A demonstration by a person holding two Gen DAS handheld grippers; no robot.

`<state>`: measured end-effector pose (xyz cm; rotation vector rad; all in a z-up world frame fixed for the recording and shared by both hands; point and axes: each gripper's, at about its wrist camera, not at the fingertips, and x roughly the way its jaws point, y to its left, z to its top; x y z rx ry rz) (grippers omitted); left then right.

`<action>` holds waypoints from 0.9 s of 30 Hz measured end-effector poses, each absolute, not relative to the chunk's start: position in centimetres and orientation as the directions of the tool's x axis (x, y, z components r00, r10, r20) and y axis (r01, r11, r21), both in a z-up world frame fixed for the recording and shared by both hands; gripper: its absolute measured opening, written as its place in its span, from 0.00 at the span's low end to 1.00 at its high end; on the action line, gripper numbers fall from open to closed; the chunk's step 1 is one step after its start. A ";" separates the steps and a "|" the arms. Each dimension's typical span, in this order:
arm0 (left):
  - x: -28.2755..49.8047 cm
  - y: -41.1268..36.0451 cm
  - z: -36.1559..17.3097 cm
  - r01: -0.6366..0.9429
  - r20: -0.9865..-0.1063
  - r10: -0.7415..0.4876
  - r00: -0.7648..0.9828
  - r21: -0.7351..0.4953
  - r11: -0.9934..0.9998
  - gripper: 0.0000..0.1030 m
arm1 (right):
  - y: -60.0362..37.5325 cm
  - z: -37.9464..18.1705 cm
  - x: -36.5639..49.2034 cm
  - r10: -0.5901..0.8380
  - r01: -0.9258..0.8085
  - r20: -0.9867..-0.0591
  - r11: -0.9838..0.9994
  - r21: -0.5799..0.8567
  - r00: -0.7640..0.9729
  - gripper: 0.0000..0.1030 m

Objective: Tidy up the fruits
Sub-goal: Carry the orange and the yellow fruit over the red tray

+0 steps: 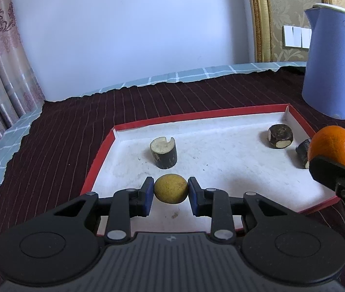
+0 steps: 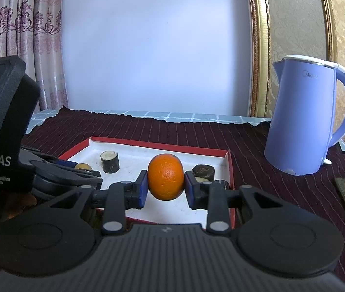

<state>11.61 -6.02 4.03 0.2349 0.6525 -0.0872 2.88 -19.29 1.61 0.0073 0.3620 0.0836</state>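
The left gripper (image 1: 171, 192) jaws clamp a small, firm yellow-brown round fruit (image 1: 171, 188) at its widest; the right gripper (image 2: 165, 181) squeezes a round orange (image 2: 165, 176), probably slippery-skinned.

Colours only:
- left tongs (image 1: 171, 196): black frame, blue pads; dull yellow-brown speckled fruit (image 1: 171, 188) between them
- right tongs (image 2: 165, 187): same black/blue; bright orange fruit (image 2: 165, 179), pitted skin
- tray (image 1: 221, 116): red rim, white floor, grubby specks
- wood stubs (image 1: 163, 152): dark bark, pale tan cut faces
- desk cloth (image 1: 70, 126): dark maroon, thin pale stripes; under it light blue with white grid
- kettle (image 2: 301, 119): lavender-blue, white trim
- curtain (image 2: 19, 29): pink, darker floral border
- wall panel frame (image 2: 257, 48): gold
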 end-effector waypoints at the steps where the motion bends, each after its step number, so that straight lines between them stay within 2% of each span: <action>1: 11.7 -6.1 4.0 0.152 -0.612 -0.004 0.791 0.191 0.970 0.29 | -19.3 1.6 3.0 0.083 -0.080 -0.352 0.997 0.023 0.932 0.28; 27: 15.5 -6.9 3.2 0.131 -0.638 0.033 0.769 0.209 0.969 0.29 | -19.6 1.4 6.1 0.064 -0.060 -0.370 0.998 0.021 0.927 0.28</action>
